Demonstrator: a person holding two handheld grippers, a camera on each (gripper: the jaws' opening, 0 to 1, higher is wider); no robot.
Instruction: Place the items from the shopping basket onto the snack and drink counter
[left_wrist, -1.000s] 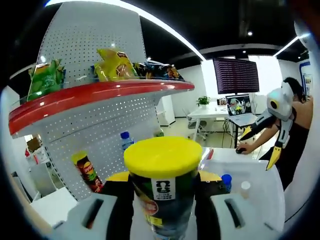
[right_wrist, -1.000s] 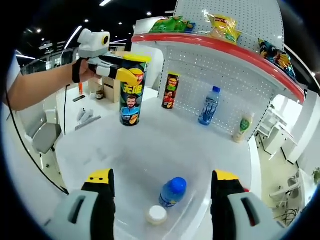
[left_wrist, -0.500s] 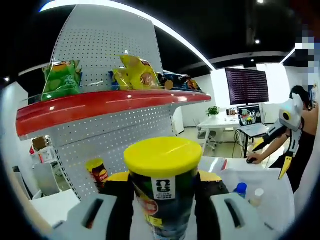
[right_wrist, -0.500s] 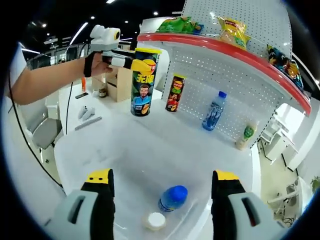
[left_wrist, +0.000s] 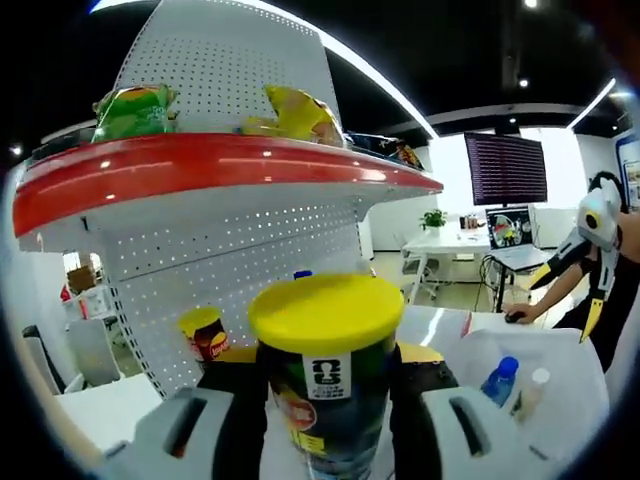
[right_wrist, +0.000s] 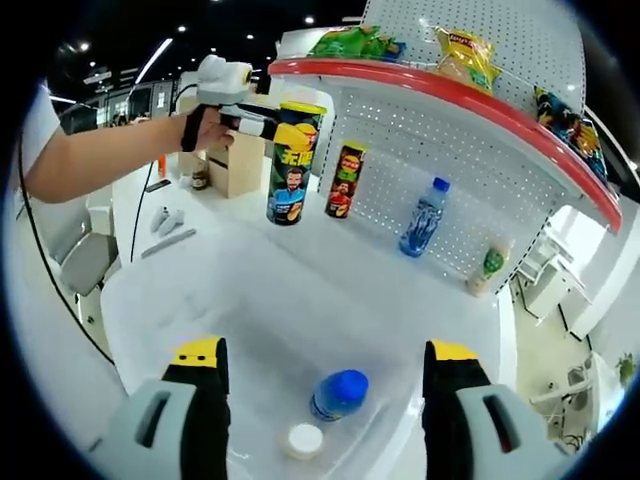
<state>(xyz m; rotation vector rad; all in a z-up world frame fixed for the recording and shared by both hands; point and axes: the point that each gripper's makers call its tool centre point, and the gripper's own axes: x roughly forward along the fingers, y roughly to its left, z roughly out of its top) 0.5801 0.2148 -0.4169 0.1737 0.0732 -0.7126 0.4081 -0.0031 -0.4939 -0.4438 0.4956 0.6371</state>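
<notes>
In the left gripper view, the left gripper rises from the bottom centre, its jaws clamped on a tall green crisp can with a yellow lid. Behind it at lower left stands a red crisp can against the white pegboard back of the counter. A red shelf crosses the upper frame with snack bags on it. At lower right, the clear shopping basket holds a blue-capped bottle and a white-capped bottle.

In the right gripper view, the right gripper spreads wide and empty at the bottom, above the blue-capped bottle and the white-capped bottle. At upper left the left gripper carries the green crisp can just beside the red crisp can; whether it touches the counter surface is unclear. A blue drink bottle and a green-labelled bottle stand further right.

The step in hand looks like placing the green can; next calls for setting it upright and letting go.
</notes>
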